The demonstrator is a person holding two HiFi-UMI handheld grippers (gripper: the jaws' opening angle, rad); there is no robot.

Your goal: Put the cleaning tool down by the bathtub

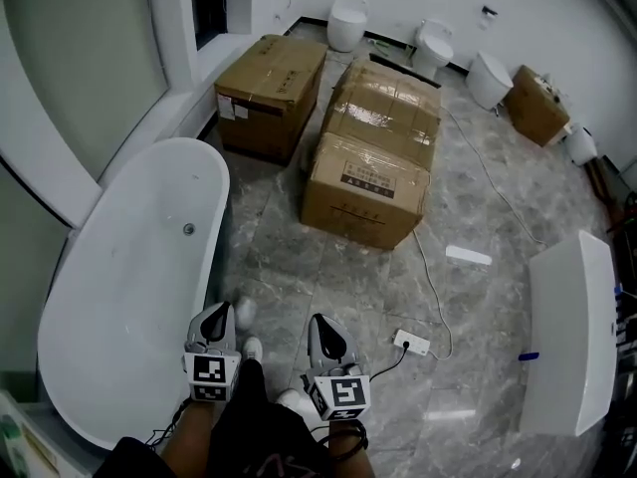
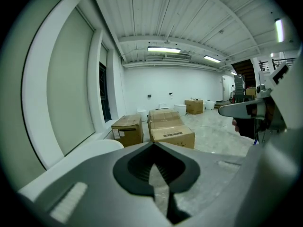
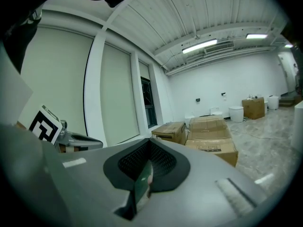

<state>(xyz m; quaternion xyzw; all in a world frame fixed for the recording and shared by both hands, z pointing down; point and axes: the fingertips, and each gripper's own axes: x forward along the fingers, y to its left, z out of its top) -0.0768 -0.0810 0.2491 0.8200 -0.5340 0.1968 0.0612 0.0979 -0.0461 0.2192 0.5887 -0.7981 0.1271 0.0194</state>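
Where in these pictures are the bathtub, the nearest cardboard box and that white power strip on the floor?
bathtub (image 1: 124,297): head view, bare inner floor of the tub.
cardboard box (image 1: 373,167): head view, its top face.
power strip (image 1: 411,343): head view, middle of its white body.

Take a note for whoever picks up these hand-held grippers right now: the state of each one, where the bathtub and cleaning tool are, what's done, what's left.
Left hand-held gripper: jaws together, nothing between them, near the bathtub.
Right hand-held gripper: jaws together; a dark greenish sliver shows in the slit, too small to identify.
Cleaning tool: not identifiable in any view. A small white thing lies on the floor beside the tub; I cannot tell what it is.
Done: unclear whether the tool is down.
Left: check the white thing; if it isn't the tool, find the tool and set it by the tub.
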